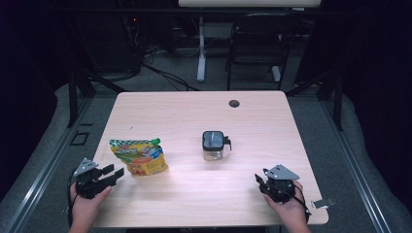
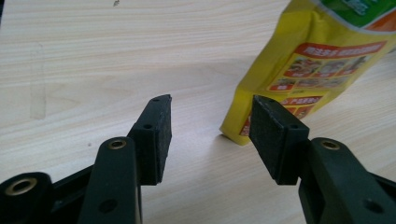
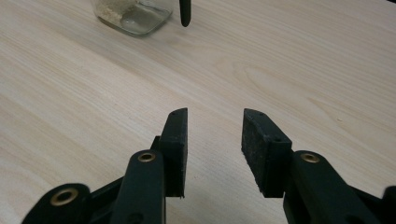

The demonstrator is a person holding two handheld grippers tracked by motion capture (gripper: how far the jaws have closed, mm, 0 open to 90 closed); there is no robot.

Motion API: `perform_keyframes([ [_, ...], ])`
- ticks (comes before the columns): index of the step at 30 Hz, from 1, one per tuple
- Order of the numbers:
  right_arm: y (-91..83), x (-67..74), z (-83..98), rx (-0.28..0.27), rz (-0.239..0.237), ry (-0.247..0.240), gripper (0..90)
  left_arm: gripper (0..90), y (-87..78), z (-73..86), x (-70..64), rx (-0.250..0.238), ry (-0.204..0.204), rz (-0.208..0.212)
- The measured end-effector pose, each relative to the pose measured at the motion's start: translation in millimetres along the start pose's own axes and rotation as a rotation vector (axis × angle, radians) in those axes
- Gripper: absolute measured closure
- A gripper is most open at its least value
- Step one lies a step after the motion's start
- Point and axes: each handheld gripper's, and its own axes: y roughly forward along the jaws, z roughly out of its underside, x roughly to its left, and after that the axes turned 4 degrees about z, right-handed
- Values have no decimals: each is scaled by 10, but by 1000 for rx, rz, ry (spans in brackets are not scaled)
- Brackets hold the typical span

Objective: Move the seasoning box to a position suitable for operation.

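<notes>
We've got the table [image 1: 252, 121] with the yellow pouch [image 1: 141, 156] lying flat near its left edge and the glass jar [image 1: 214, 144] upright mid-table. Our left gripper [image 2: 210, 126] sits just short of the pouch's corner, jaws apart, nothing gripped. Our right gripper [image 3: 215, 140] is also gaping and empty, jar well ahead.

The high view looks forward and down over the pale wooden counter [image 1: 194, 111]; both gripper views skim low and close across that same counter.
</notes>
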Motion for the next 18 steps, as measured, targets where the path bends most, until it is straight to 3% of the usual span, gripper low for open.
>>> perform_keyframes([
  [5,20,-3,39,12,-25,28,604,502,-10,-11,15,-5,-11,-5],
  [10,5,18,27,9,-45,16,561,506,-12,-6,-9,-11,10,-17],
  [14,-2,69,-107,23,-71,-29,529,504,-60,-3,-13,-36,-21,7],
  [18,8,128,-257,3,-92,-62,534,497,-48,-8,-26,-16,-11,7],
])
